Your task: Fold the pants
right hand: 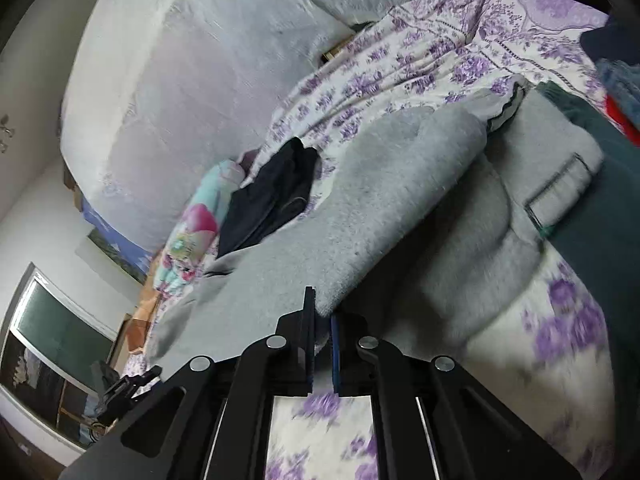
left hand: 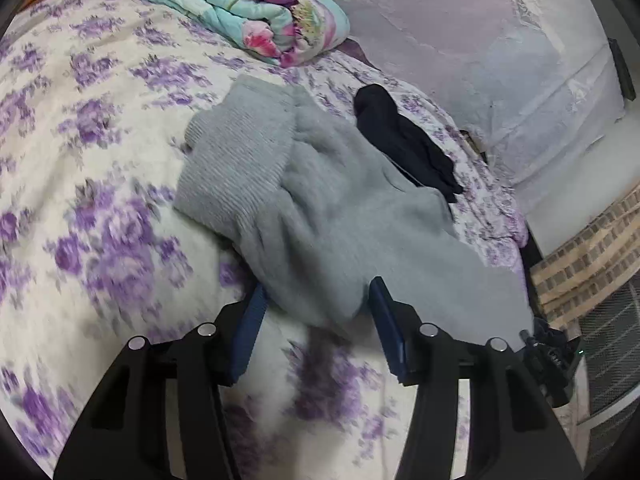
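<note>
Gripping the near edge of the grey pants [right hand: 360, 216], my right gripper [right hand: 322, 320] sits low in the middle of its frame, fingers pressed together with a thin fold of the cloth pinched between them. My left gripper [left hand: 316, 308] stands low centre in its own frame, its blue pads [left hand: 386, 320] spread to either side of a rounded bulge of the same pants; whether they press on the cloth I cannot tell. The pants lie crumpled across the purple-flowered bedsheet [left hand: 80, 160], ribbed cuff [left hand: 228, 168] towards the upper left of the left view. A black garment [left hand: 404, 140] lies just beyond them, and a folded floral quilt [left hand: 248, 4] sits at top centre.
</note>
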Motion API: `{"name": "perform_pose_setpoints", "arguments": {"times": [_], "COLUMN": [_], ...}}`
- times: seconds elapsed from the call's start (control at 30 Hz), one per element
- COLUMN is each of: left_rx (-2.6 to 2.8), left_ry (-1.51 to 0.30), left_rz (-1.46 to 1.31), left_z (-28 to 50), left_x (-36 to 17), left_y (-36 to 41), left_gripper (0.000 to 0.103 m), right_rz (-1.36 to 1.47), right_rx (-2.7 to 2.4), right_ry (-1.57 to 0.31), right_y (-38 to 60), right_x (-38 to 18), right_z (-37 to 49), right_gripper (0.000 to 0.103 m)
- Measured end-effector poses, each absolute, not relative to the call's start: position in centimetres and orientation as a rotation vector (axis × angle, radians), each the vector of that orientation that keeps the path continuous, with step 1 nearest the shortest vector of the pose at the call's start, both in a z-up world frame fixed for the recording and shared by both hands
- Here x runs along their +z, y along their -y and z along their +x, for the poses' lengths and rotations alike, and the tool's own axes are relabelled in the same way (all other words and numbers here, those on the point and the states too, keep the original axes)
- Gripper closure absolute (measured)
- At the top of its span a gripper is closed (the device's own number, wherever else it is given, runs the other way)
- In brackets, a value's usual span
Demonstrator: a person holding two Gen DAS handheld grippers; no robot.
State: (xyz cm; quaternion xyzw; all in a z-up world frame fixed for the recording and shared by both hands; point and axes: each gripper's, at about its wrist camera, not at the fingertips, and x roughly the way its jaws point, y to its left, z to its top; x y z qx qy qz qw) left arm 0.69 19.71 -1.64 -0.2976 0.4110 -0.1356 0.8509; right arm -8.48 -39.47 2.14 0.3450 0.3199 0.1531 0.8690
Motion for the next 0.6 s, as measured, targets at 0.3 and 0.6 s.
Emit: {"name": "perform_pose_setpoints", "arguments": {"times": [0.3,0.6], "left_rx": [-0.327,-0.342], "left_ry": [-0.91,-0.9], "left_rz": [-0.73,-0.595], "left_z": [2.4,2.0], "left_x": [-3.1,-0.7], "left_y": [-19.5,-19.3], "left_gripper": [0.074,0.083], "right_rz": [0.744,0.684], "right_rx": [0.355,0.425], "right_ry": [-0.655,-0.61], "right_y": [39.8,39.2], "right_x": [2.4,5.8], "right_z": [-10.9,-11.3], "right_gripper": [0.096,0.096]}}
